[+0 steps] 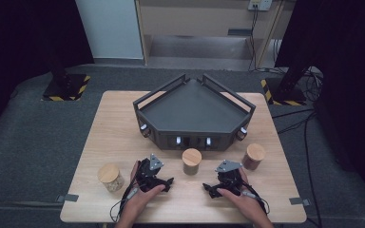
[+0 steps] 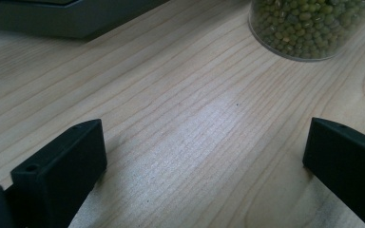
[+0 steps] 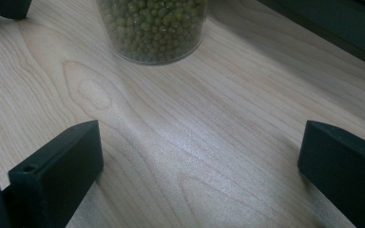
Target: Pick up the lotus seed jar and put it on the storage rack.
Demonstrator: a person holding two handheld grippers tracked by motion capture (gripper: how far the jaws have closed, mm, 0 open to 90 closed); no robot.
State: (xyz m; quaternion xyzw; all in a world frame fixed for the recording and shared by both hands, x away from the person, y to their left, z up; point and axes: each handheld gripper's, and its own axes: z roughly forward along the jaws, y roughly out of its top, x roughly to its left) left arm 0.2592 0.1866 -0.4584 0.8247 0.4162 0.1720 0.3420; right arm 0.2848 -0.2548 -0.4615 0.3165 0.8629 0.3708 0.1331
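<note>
Both grippers rest low on the wooden table with the middle jar between and just beyond them; this jar, a clear container of green beans under a wooden lid, stands near the front wall of the dark angular tray and apart from it. The left gripper has its jaws spread wide with nothing between them, and the right gripper likewise stands released and empty. In the left gripper view the jar sits ahead and off to one side; in the right gripper view it lies ahead, also off centre. The step in hand is judged to be an approach to this jar. To do it well, one gripper should be squared to the jar so that it lies centred between the jaws, then closed on the glass body below the lid, the other gripper kept clear. Glass is smooth, so a level, firm grip is advisable. The jar's lid is cut off in both gripper views. The contents of the left jar and the right jar are hard to make out.
</note>
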